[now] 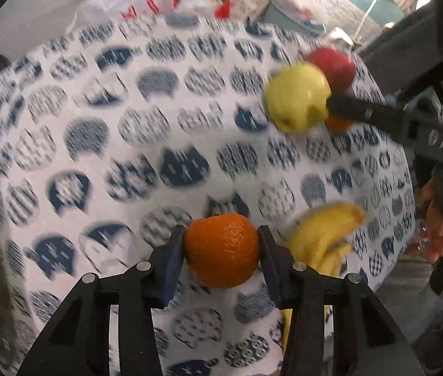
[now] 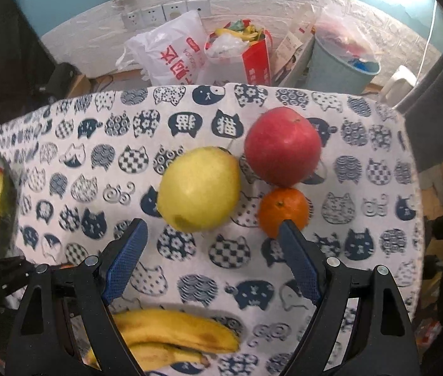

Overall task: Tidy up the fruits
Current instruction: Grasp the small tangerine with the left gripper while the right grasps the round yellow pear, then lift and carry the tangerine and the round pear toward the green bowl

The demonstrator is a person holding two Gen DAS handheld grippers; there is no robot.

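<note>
My left gripper point(image 1: 221, 244) is shut on an orange point(image 1: 223, 249), its pads pressing both sides, over the cat-print tablecloth point(image 1: 127, 144). A bunch of bananas point(image 1: 321, 241) lies just to its right. In the right wrist view, my right gripper point(image 2: 212, 228) stands open just before a yellow-green apple point(image 2: 199, 188), with nothing between its pads. A red apple point(image 2: 282, 147) and a small orange point(image 2: 284, 211) sit together to the right of it. The bananas point(image 2: 171, 341) lie under the gripper's body. The left wrist view shows one right finger point(image 1: 356, 109) beside the yellow-green apple point(image 1: 296, 98).
A clear container point(image 2: 5, 194) with oranges and a yellow fruit stands at the table's left edge. Beyond the far edge are a white plastic bag point(image 2: 171, 50), a red bag point(image 2: 246, 53) and a pale blue bin point(image 2: 343, 69). A person's hand point(image 1: 440, 225) grips the right handle.
</note>
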